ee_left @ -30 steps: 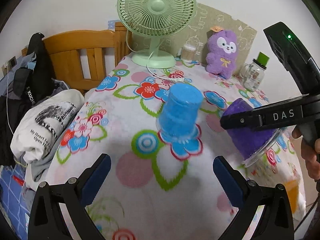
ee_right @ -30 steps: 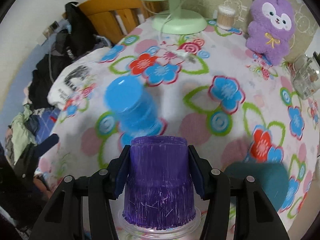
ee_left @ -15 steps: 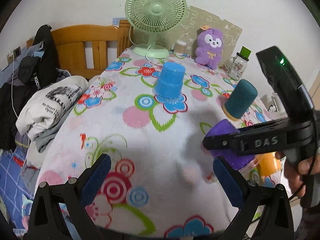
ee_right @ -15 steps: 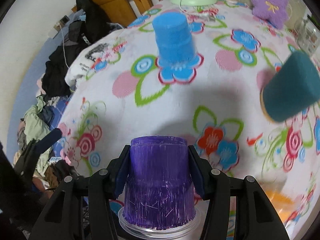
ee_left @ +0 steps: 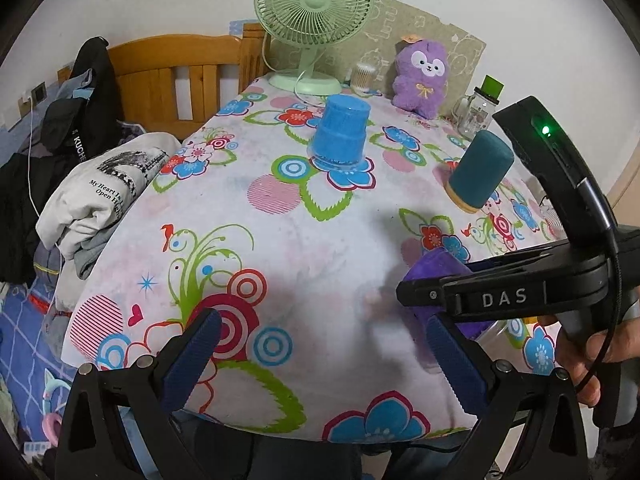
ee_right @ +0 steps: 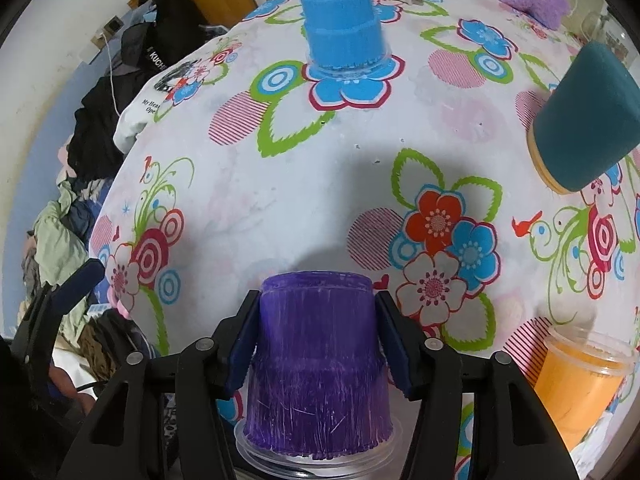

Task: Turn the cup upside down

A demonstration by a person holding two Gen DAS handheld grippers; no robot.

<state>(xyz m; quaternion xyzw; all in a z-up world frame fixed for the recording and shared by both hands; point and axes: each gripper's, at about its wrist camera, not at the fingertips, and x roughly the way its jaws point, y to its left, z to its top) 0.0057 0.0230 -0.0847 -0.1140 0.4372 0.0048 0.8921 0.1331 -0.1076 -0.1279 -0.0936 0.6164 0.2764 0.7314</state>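
My right gripper (ee_right: 318, 332) is shut on a purple cup (ee_right: 318, 364), upside down with its clear rim lowest, near the table's front edge. In the left wrist view the purple cup (ee_left: 430, 266) shows partly behind the right gripper (ee_left: 416, 294). My left gripper (ee_left: 320, 356) is open and empty over the front edge. A blue cup (ee_left: 340, 134) (ee_right: 340, 32) stands upside down at mid-table. A teal cup (ee_left: 480, 170) (ee_right: 580, 120) stands upside down to the right. An orange cup (ee_right: 580, 388) stands upright at the front right.
A floral cloth (ee_left: 280, 240) covers the table. At the back stand a green fan (ee_left: 314, 20), a purple plush toy (ee_left: 420, 76), a glass jar with a green lid (ee_left: 478, 112) and a small container (ee_left: 362, 78). Clothes (ee_left: 100, 192) and a wooden chair (ee_left: 172, 76) are to the left.
Both grippers have pulled back toward the table's front edge. The right gripper carried the purple cup with it. The blue and teal cups now look farther away, and the orange cup came into view.
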